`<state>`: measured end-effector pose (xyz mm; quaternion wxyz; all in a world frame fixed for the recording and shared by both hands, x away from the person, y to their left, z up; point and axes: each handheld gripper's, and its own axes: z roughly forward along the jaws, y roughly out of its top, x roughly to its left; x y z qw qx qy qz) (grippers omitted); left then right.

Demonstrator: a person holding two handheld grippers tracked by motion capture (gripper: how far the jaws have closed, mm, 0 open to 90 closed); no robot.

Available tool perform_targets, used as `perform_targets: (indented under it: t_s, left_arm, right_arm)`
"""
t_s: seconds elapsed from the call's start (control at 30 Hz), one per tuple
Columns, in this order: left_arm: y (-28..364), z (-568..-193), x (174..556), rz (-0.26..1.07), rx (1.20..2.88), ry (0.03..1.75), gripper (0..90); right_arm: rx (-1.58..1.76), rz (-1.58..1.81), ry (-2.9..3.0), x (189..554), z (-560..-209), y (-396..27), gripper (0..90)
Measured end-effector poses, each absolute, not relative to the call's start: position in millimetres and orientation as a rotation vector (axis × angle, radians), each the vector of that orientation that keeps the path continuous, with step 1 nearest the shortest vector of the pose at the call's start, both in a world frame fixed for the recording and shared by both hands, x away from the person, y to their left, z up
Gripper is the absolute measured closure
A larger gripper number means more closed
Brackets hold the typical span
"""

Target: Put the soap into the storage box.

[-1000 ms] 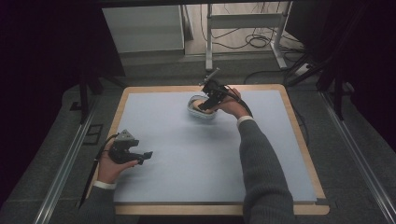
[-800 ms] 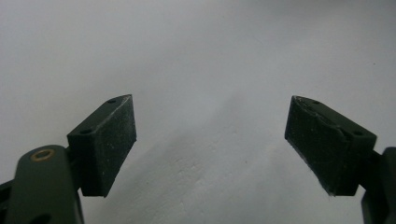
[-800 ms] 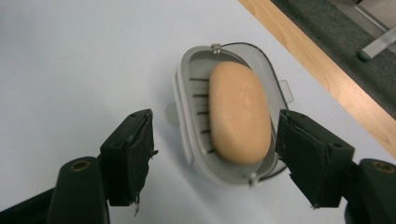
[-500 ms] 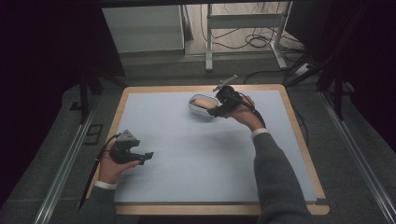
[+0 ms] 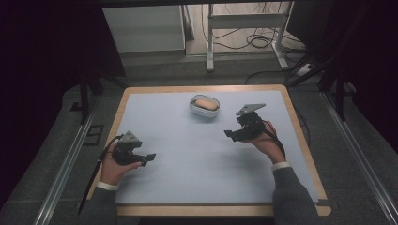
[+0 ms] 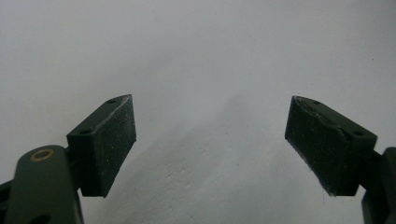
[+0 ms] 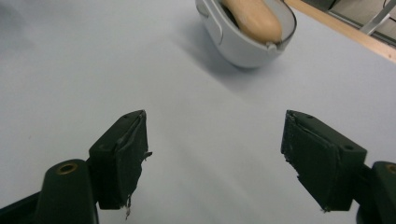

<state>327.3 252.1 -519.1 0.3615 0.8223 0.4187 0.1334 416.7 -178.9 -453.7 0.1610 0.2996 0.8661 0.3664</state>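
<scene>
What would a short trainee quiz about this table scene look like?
1. True or false: the right gripper is clamped on the white dish.
2. What lies in the dish? A) a tan, bread-like roll B) a spoon C) nothing
3. Fill in: the left gripper has its jaws ____.

Key: 1 false, it is open and apart from the dish; 2 A; 3 open, with nothing between them.

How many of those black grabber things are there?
2. The left gripper is near the table's front left, jaws open. The right gripper is right of the middle, jaws open, just short of the white bowl.
</scene>
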Motion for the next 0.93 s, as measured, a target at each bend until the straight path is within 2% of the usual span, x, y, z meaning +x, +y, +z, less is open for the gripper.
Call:
perform_targets:
  t_s: [0.5, 0.8, 0.93]
  left_arm:
    - [250, -518, 325, 0.351, 2.12, 1.08, 16.4]
    - [250, -517, 324, 0.361, 2.121, 1.084, 16.4]
    - [251, -515, 322, 0.372, 2.12, 1.086, 16.2]
  right_arm:
    - [0.949, 1.107, 2.339, 353, -485, -228, 20.7]
    - [0.974, 1.144, 2.298, 348, -491, -233, 20.2]
    - [0.972, 1.143, 2.278, 348, -493, -232, 16.0]
